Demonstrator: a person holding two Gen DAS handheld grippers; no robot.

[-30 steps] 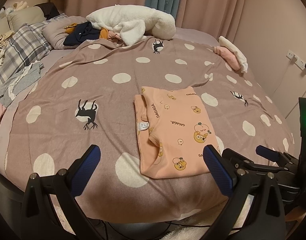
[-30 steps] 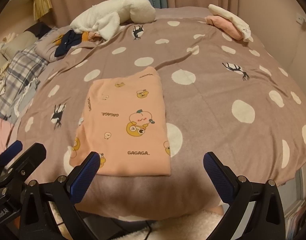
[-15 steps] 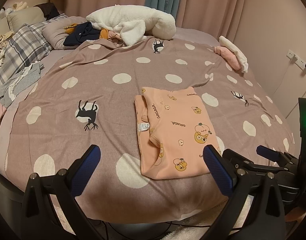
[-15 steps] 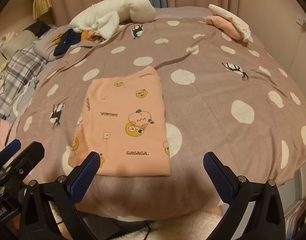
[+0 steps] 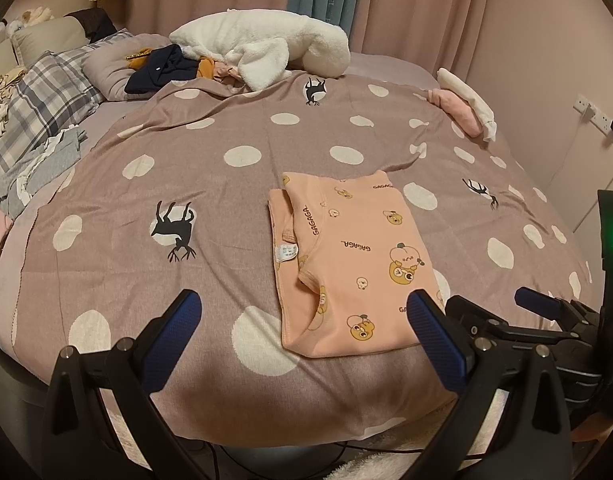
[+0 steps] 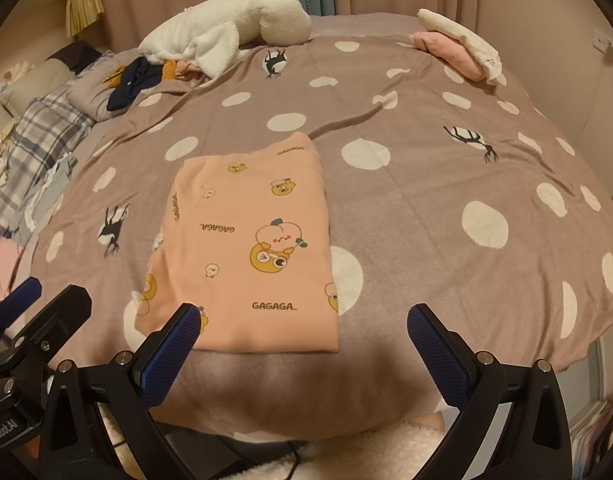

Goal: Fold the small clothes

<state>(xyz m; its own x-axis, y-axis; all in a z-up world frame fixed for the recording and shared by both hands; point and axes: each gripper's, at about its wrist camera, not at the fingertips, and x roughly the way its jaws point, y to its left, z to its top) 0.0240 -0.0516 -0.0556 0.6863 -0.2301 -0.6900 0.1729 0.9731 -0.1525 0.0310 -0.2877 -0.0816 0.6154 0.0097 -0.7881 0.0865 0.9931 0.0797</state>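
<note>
A folded shirt (image 5: 346, 264) is laid flat on the blanket (image 5: 226, 208). Both tools, left (image 5: 302, 316) and right (image 6: 302, 328), are held released and empty, short of the shirt.

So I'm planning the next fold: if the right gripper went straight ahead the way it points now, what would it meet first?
Probably the near right corner of the folded peach shirt, or the polka-dot blanket beside it. The right gripper is open and apart from both; depth is unclear.
</note>
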